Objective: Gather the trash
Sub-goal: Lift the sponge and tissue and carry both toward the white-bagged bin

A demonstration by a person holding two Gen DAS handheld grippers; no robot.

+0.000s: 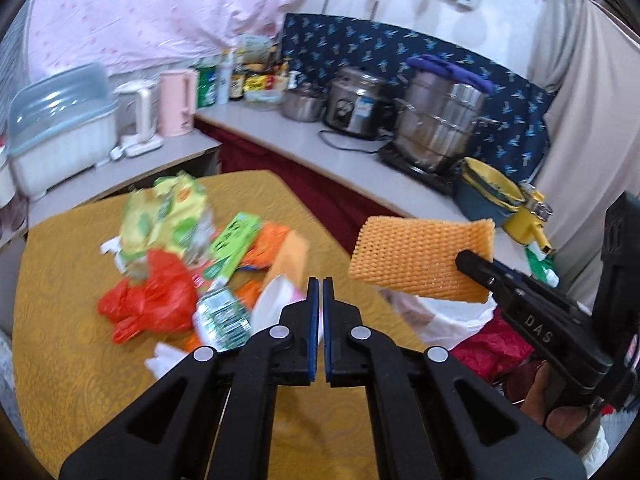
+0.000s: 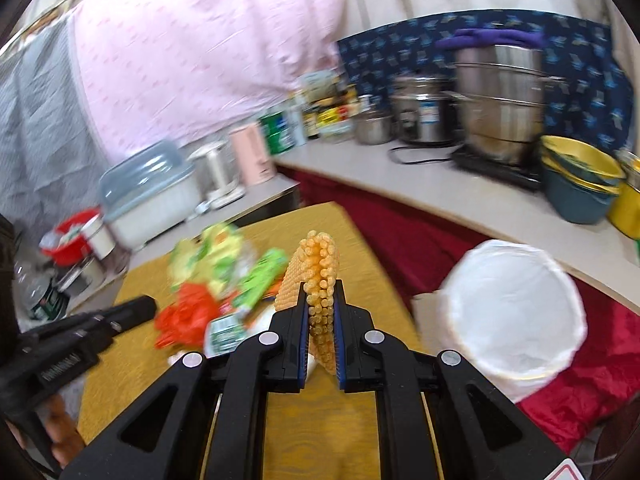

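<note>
My right gripper [image 2: 321, 292] is shut on an orange foam net sleeve [image 2: 316, 280], held up above the table; in the left wrist view the same foam net sleeve [image 1: 424, 258] hangs from the right gripper [image 1: 466, 260] at the right. My left gripper [image 1: 321, 284] is shut with nothing between its pads, above the trash pile. The pile lies on the yellow table [image 1: 80, 360]: a red plastic bag [image 1: 148, 300], yellow-green wrappers [image 1: 168, 212], a green box [image 1: 236, 242], a crumpled label [image 1: 220, 318]. A bin lined with a white bag [image 2: 512, 308] stands right of the table.
A counter [image 1: 304, 140] behind carries steel pots [image 1: 440, 128], a rice cooker [image 1: 356, 104], bottles, a pink kettle [image 1: 178, 102] and a covered dish rack [image 1: 60, 128]. Stacked yellow and teal bowls [image 2: 580, 180] sit at the counter's right end. Red cloth [image 2: 600, 360] lies around the bin.
</note>
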